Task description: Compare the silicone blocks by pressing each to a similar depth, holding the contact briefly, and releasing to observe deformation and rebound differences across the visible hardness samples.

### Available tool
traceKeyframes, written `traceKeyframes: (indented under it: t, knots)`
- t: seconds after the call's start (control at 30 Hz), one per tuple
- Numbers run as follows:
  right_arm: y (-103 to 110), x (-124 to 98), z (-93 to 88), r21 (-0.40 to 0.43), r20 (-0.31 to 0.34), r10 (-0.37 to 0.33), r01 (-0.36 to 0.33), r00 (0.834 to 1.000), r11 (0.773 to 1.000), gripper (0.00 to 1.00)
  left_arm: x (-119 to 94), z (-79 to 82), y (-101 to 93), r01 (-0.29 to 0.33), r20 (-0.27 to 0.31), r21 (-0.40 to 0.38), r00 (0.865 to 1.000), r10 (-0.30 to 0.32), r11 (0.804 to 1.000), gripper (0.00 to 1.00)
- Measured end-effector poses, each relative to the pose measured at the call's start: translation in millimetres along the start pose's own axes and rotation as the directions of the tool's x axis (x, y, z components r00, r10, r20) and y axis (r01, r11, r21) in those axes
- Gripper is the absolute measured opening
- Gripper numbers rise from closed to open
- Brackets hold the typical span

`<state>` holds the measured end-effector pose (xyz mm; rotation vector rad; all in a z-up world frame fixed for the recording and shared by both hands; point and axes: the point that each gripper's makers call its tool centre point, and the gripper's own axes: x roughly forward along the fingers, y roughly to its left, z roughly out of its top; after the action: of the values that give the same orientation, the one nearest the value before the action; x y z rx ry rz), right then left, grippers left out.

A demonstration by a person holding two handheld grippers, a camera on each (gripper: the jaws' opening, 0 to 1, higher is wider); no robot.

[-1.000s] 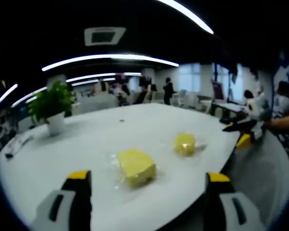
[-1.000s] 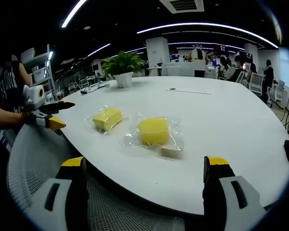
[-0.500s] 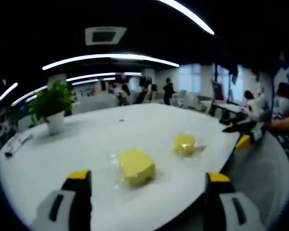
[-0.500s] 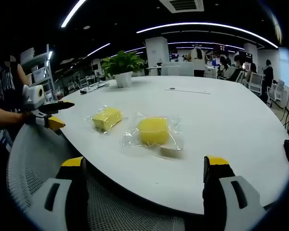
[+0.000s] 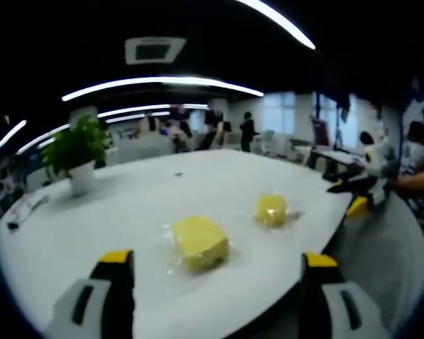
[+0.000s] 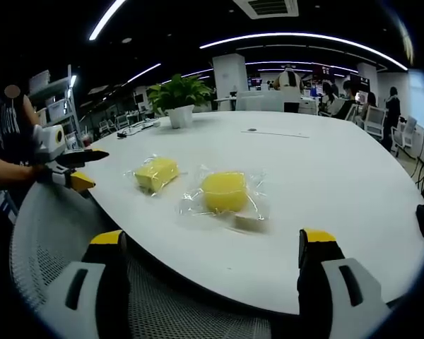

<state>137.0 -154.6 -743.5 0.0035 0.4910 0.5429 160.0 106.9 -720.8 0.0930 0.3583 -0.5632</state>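
Yellow silicone blocks [image 6: 225, 191] in clear bags [image 6: 254, 212], white table [image 6: 325, 183]

Open-plan office: large white meeting table [image 6: 325, 176] with potted plant [image 6: 179, 99], mesh office chair [image 6: 162, 311], long linear ceiling lights [image 6: 304, 39], ceiling air-conditioning vent [image 5: 153, 51], and people [image 5: 247, 133] at desks [image 5: 336, 155] behind

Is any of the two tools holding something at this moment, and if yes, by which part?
Nothing is held. Both the left tool and the right tool stand open, short of the two wrapped yellow blocks lying on the white table.
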Motion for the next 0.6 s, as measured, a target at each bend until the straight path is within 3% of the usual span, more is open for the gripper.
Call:
traceKeyframes:
  t: [0.6]
  knots:
    - [-1.6,-0.6,1.6,0.001,0.004,-0.002,0.002,1.0,1.0,0.94,2.0,-4.7,0.5,0.0,-0.044,0.011,0.999,0.001,1.0,0.99]
